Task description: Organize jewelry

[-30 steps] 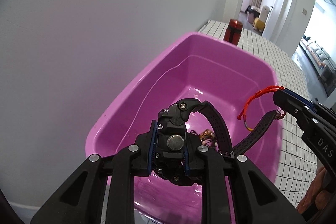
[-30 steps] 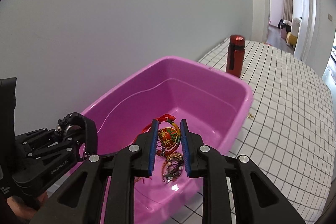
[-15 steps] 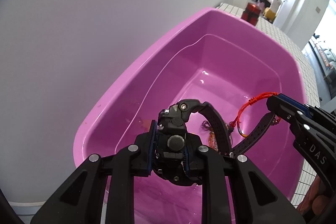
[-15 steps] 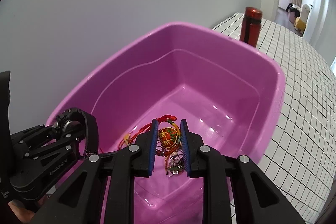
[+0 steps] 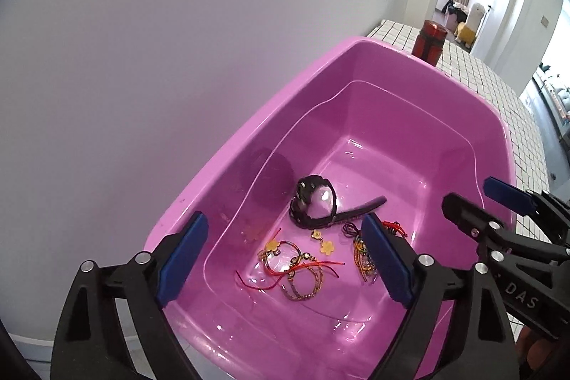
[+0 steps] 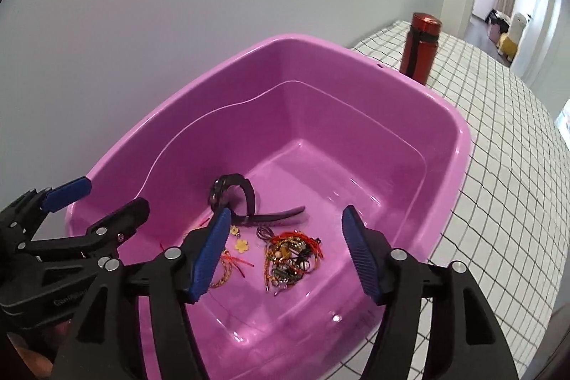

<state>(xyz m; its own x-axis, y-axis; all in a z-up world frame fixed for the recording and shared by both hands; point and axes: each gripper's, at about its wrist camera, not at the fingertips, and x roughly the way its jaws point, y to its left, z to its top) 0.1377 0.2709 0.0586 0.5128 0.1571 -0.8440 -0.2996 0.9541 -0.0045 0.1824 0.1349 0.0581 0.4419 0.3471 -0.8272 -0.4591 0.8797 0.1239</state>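
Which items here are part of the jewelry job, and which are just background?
Job items:
- pink tub
- black watch
- red cord bracelets
- gold flower earrings
- tangled charm bundle
- left gripper, open
- right gripper, open

Just lying about:
- red thermos, behind the tub
- checked tablecloth

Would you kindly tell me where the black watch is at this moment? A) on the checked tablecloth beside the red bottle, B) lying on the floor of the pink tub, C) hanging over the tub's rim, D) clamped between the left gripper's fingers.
B: the black watch lies on the floor of the pink tub, near the bracelets, while both grippers are open with nothing between their fingers.
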